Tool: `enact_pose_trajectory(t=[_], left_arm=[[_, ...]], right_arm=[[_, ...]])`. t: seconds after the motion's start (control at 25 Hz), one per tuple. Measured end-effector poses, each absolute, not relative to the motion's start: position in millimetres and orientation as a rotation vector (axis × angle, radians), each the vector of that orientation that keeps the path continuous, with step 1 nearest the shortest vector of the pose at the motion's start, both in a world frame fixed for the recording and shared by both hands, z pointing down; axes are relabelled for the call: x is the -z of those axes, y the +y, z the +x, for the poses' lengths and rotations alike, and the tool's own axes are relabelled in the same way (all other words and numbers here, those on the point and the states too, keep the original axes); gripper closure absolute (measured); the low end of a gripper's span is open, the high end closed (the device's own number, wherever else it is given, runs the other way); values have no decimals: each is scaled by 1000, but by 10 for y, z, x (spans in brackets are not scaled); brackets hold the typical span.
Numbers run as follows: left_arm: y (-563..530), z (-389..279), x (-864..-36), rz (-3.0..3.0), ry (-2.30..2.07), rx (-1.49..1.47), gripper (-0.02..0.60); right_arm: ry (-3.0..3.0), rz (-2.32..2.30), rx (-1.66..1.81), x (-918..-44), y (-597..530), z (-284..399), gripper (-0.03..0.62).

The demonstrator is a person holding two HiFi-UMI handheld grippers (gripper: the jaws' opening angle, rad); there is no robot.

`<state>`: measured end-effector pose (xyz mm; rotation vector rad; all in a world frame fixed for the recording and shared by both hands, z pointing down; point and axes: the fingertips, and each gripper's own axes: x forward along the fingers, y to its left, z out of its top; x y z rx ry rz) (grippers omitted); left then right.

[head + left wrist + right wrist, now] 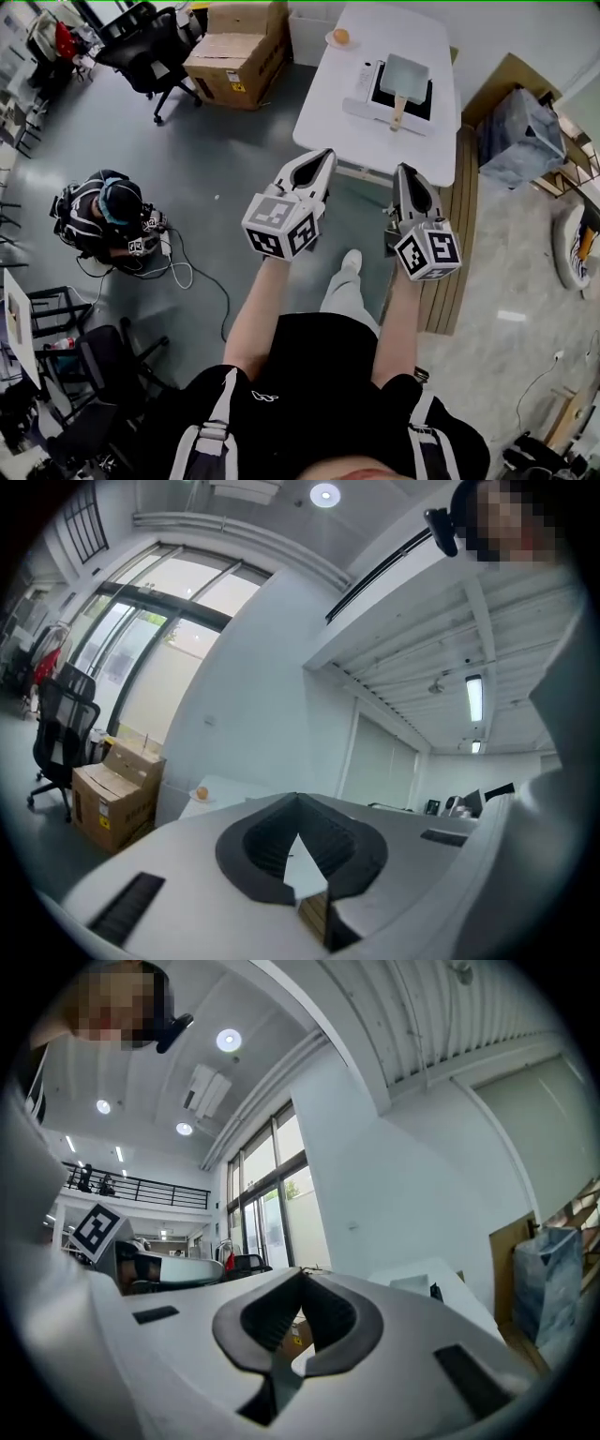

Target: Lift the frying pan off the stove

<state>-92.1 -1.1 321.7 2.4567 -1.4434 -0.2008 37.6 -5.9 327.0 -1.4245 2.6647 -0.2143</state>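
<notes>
1. The frying pan (405, 78) – square and grey, with a wooden handle pointing toward the person – sits on the stove (359, 101), a white unit with a black top.
2. The stove stands on a white table (323, 117). At the table's far end an orange (341, 37) rests on a small plate.
3. The left gripper (327, 155) is held in the air short of the table's near edge, its jaws pressed together with nothing between them.
4. The right gripper (406, 170) hangs just beside it, also fully closed and empty – well apart from the pan.
5. A cardboard box (234, 52) and an office chair (145, 47) stand on the floor left of the table, and a second person (103, 211) sits on the floor farther left.
</notes>
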Motion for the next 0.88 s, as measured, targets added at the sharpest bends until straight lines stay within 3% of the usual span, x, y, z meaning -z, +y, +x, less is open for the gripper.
enact_pose_trajectory(t=[0.4,0.88], left_arm=[[-1363,250,-3475,2414,-1289,303,580],[-1965,260,-3658,2301,-1263,287,580]], right_arm=[[2783,-1422,253,-3519,-1293,1425,594],[2768,-1201,561,-3842,-1948,1509,594]])
